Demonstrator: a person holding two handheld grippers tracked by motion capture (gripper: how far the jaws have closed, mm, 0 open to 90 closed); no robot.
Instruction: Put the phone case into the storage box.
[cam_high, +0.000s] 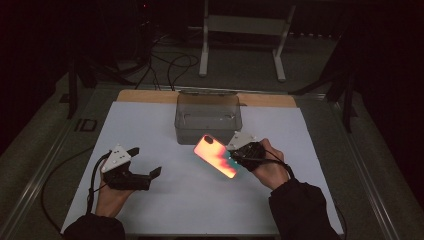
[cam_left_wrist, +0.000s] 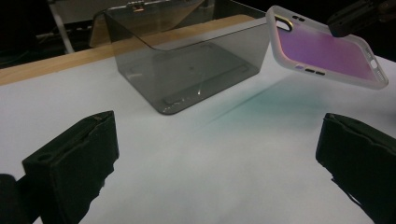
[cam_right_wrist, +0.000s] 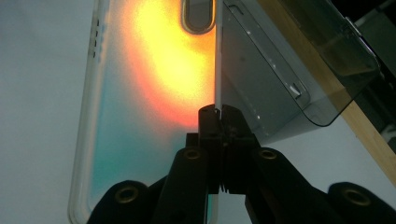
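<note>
Nearest, the right gripper pinches just one edge of the phone case above the worktop by the box, so it may swivel loose, while the left gripper gapes wide.

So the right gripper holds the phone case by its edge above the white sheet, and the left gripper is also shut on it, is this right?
Not quite. The left gripper is open and apart from the phone case; the left gripper view shows its fingers spread wide with nothing between them. The rest stands: the right gripper is shut on the case's edge, above the white sheet.
</note>
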